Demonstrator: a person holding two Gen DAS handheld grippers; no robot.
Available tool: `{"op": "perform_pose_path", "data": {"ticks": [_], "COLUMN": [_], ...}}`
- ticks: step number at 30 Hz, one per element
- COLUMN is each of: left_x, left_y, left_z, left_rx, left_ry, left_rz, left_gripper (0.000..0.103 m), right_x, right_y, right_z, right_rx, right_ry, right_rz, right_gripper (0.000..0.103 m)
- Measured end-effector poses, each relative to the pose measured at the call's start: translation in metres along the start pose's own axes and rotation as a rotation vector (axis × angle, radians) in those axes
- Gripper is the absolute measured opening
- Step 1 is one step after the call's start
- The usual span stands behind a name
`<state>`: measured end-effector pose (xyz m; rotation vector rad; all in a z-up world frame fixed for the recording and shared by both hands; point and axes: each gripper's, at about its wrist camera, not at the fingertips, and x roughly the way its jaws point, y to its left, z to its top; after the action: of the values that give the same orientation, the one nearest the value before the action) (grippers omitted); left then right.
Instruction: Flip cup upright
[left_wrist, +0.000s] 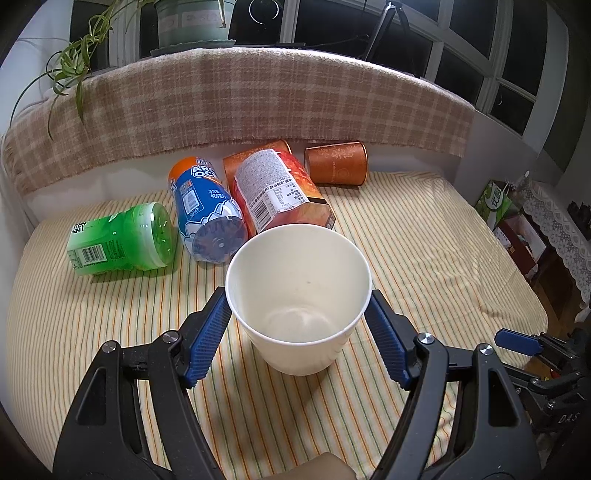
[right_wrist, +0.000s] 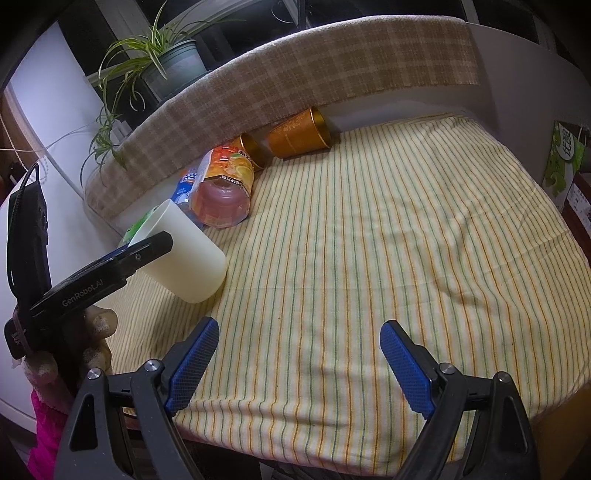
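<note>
While tilted on the striped cloth (left_wrist: 406, 236), white cup (left_wrist: 299, 295) pinched in left gripper (left_wrist: 297, 314) jaws, right gripper (right_wrist: 299, 347) jaws spread.

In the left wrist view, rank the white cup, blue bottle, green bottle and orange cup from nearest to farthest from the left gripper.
1. White cup, between the left gripper fingers.
2. Blue bottle, just behind the cup, on the left.
3. Green bottle, farther left on the striped cloth.
4. Orange cup, lying at the back right.
</note>
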<state>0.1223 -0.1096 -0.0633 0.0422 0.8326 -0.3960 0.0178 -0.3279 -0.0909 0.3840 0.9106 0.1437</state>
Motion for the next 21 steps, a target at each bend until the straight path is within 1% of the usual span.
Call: {"op": "perform_pose_path", "data": {"ticks": [2, 4, 5, 13, 21], "left_x": [0.001, 0.003, 0.003, 0.005, -0.002], "left_y": [-0.001, -0.001, -0.001, 0.000, 0.009], "left_z": [0.000, 0.001, 0.000, -0.001, -0.012], "left_rx": [0.002, -0.003, -0.006, -0.014, -0.019], "left_ry": [0.007, 0.027, 0.029, 0.049, 0.054], "left_rz": [-0.004, -0.031, -0.036, -0.036, -0.025], "left_gripper": [0.078, 0.085, 0.086, 0.087, 0.089], "right_x": [0.000, 0.000, 0.000, -0.003, -0.008], "right_y": [0.000, 0.000, 0.000, 0.001, 0.011], "right_z": [0.000, 0.000, 0.000, 0.000, 0.004], "right_rx": [-0.001, -0.002, -0.002, -0.012, -0.053], "right_ry": [-0.001, -0.002, -0.003, -0.012, -0.040], "right_rz": [0.001, 0.000, -0.001, -0.007, -0.024], "right_gripper": [0.091, 0.091, 0.091, 0.091, 0.091]}}
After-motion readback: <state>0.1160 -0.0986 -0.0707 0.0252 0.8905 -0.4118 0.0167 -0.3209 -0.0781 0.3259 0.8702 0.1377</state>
